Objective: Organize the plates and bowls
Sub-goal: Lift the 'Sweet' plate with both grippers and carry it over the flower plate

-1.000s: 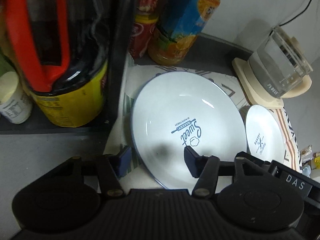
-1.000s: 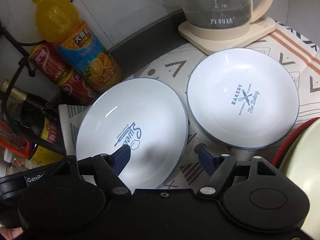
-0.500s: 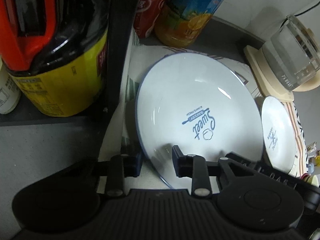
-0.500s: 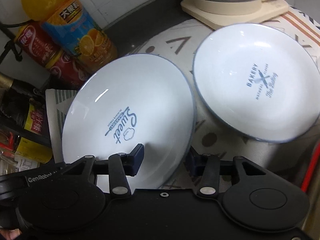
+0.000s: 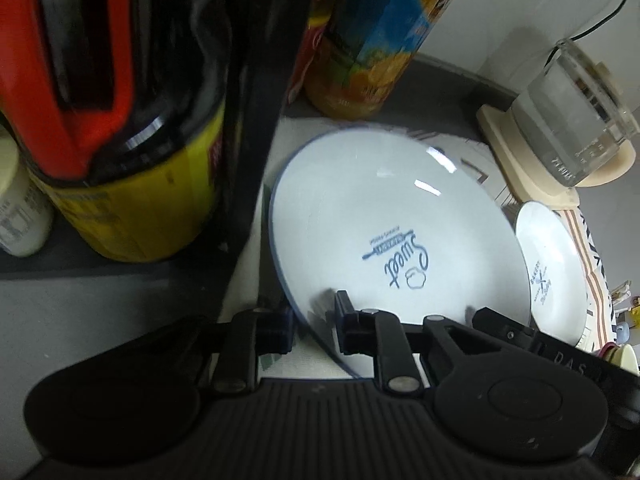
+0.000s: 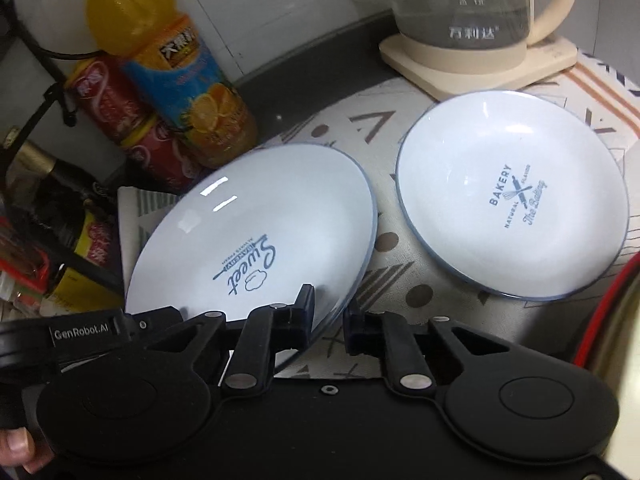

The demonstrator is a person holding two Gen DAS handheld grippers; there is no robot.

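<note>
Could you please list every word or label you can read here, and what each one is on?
"Sweet": left plate; its small print is blurred.
"BAKERY", "The Baking": right plate.
"GenRobot.AI": left claw.
"DAS": right claw.
Kettle, bottle and can labels: unreadable.

Bottles [image 6: 188, 92] and kettle [image 6: 480, 12] crowd the plates' far side.

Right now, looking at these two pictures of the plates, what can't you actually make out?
- Sweet plate: near rim hidden by both grippers, in both views.
- Bakery plate: small, its print unreadable in the left view; partly behind the Sweet plate.
- Kettle: top cut off by the right view's edge.
- Red-rimmed dish: mostly beyond the right view's edge.
- Juice bottle: label blurred in the left view.
</note>
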